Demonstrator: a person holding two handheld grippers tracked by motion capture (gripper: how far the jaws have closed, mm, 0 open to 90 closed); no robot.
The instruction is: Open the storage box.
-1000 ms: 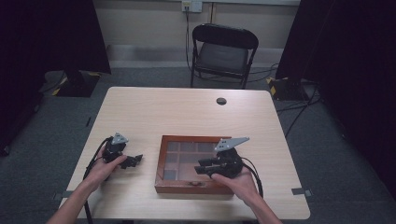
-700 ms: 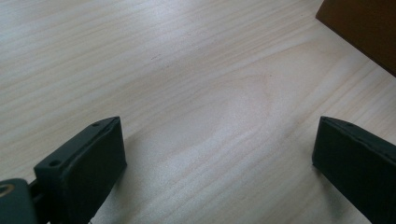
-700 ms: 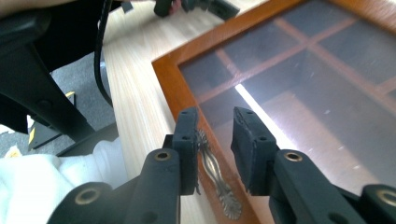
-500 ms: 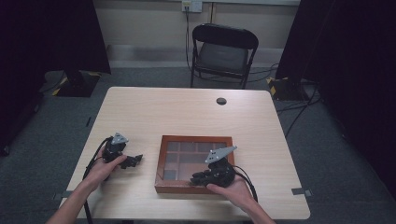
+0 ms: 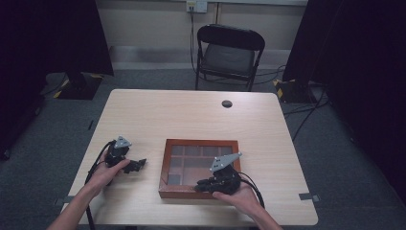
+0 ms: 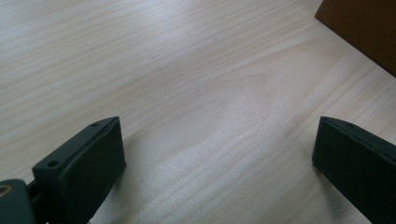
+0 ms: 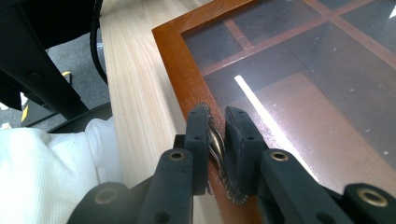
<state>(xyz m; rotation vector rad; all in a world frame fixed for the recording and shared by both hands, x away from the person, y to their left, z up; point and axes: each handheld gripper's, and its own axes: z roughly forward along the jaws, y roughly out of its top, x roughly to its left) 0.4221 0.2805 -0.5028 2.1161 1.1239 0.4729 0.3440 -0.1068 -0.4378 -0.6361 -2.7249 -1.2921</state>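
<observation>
Box [image 5: 201,168] long axis runs table's width.

box [image 5: 198,143]: red-brown frame, dark glass panes | table [image 5: 177,112]: pale wood grain | chair [image 5: 231,50]: black

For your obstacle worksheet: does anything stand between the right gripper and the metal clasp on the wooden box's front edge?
Nothing visible does. The right gripper is shut on the metal clasp at the wooden box frame's near edge.

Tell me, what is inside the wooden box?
Through the glass lid of the wooden box, dark compartments with wooden dividers show, none visibly filled. The right tool covers the near edge, closed on a small metal latch.
</observation>
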